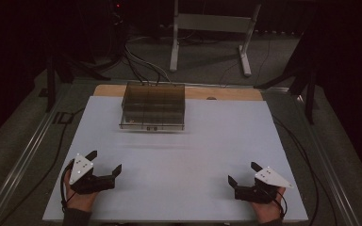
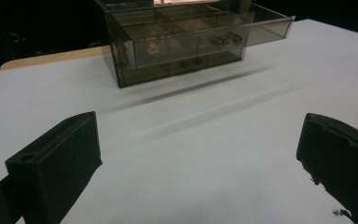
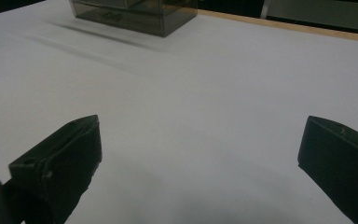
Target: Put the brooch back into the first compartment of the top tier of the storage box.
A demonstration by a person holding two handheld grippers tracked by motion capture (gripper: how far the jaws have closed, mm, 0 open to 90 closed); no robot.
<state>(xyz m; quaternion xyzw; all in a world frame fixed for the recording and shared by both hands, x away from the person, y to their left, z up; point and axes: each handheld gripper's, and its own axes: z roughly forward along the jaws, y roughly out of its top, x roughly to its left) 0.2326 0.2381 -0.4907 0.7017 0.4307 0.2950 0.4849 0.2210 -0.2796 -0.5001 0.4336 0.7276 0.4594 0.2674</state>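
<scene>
A smoky see-through plastic organizer box (image 1: pixel 153 106) with small drawers stands at the far middle of the white table top (image 1: pixel 179 155). In the left gripper view the box (image 2: pixel 186 42) has its top drawer pulled out, with small metal pieces (image 2: pixel 223 39) in its compartments. My left gripper (image 1: pixel 104 163) rests open near the front left edge, nothing between its jaws. My right gripper (image 1: pixel 242 173) rests open near the front right edge, likewise holding nothing. The right gripper view catches the box's (image 3: pixel 140 14) lower corner at the top left.
A wooden strip (image 1: pixel 226 93) runs along the table's far edge. Cables (image 1: pixel 136 66) trail on the floor behind, near a white metal stand (image 1: pixel 209 28). Dark tripod legs (image 1: pixel 306 84) stand at both far corners. Metal rails (image 1: pixel 23 150) flank the table.
</scene>
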